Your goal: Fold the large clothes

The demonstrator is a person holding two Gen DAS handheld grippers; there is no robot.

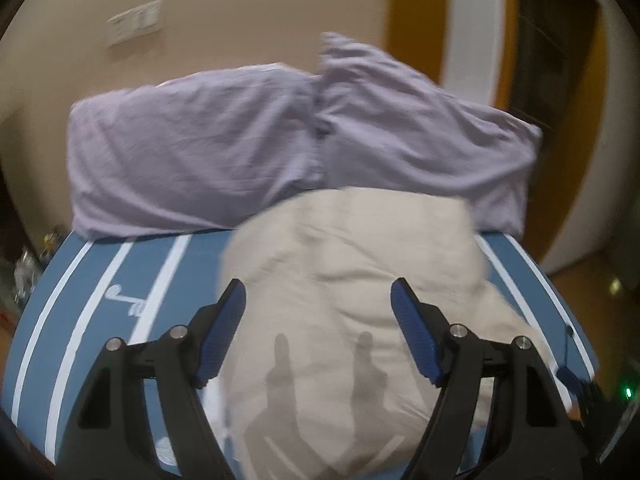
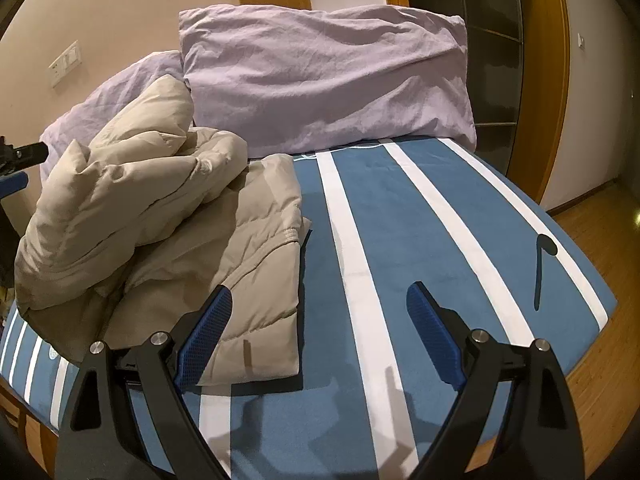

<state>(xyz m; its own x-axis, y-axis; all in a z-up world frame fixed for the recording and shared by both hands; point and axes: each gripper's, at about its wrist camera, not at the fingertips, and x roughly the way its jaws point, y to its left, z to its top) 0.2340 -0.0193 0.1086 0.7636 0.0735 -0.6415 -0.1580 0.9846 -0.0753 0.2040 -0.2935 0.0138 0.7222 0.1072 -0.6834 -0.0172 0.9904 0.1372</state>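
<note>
Presently jacket seen heaped on bed, left of right gripper (jaws wide, nothing held). Left gripper poised directly over it, spread, empty; judged nearer.

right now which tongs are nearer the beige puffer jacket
Left. The left tongs hover open right over the beige puffer jacket; the right tongs hang open beside its edge, mostly over the striped bedsheet.
</note>
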